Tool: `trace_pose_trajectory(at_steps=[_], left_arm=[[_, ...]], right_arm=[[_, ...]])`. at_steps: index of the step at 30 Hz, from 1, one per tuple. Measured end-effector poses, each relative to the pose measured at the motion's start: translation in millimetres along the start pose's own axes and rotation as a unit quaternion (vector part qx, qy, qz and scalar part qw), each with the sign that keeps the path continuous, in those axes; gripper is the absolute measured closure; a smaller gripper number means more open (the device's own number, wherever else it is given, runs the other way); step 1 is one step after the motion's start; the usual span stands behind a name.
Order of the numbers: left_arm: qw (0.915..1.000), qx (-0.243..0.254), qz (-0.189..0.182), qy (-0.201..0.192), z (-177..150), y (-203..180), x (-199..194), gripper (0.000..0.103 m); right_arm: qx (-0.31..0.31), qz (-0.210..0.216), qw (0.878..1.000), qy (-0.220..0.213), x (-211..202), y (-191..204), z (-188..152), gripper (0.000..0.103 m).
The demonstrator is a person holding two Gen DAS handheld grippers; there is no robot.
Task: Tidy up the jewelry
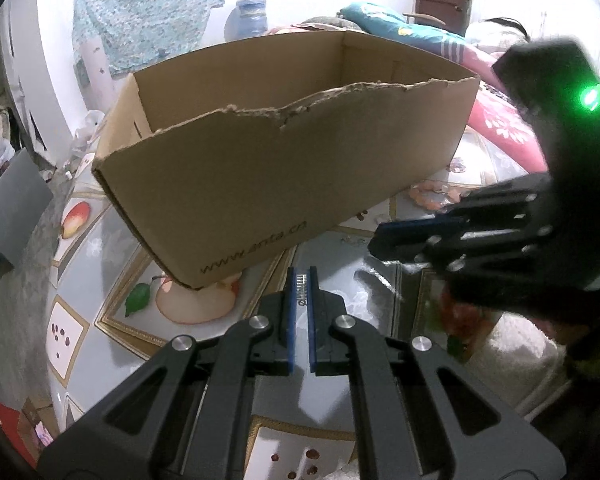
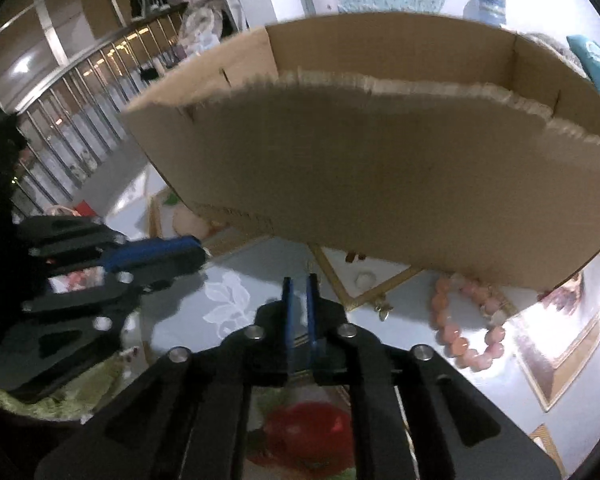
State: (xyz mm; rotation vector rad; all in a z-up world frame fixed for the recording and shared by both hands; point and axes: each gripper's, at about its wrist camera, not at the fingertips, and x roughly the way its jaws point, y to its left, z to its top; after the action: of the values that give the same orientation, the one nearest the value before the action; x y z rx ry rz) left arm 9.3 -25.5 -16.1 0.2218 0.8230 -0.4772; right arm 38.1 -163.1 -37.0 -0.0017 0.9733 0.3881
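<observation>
Your left gripper pinches a small silver metal piece between its blue pads. Ahead stands the open cardboard box on the fruit-print tablecloth. Your right gripper shows jaws nearly together, nothing between them. The pink bead bracelet lies right, just beside the box.
</observation>
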Motion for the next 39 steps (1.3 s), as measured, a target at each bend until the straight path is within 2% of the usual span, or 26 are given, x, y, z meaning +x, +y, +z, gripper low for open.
trace_pose_trajectory(at_steps=[12,21,25,32,39], left_arm=[[0.9999,-0.012,-0.004,0.008,-2.0,10.2,6.2,0.099],[0.9997,-0.018,-0.008,0.012,-3.6,14.9,8.6,0.102],[0.9997,-0.018,-0.008,0.012,-3.9,14.3,8.8,0.103],[0.9997,-0.019,-0.004,0.011,-5.5,17.5,6.0,0.103],[0.9997,-0.017,-0.012,0.011,-8.4,15.1,2.7,0.103]], right_arm=[[0.007,-0.038,0.999,-0.033,15.4,14.5,6.9,0.083],[-0.014,-0.066,0.996,-0.058,18.8,24.8,6.5,0.083],[-0.008,-0.05,0.997,-0.054,19.7,21.7,9.3,0.099],[0.031,-0.001,0.999,-0.043,14.9,6.1,8.8,0.101],[0.057,0.022,0.997,-0.055,-9.1,-5.1,5.0,0.101]])
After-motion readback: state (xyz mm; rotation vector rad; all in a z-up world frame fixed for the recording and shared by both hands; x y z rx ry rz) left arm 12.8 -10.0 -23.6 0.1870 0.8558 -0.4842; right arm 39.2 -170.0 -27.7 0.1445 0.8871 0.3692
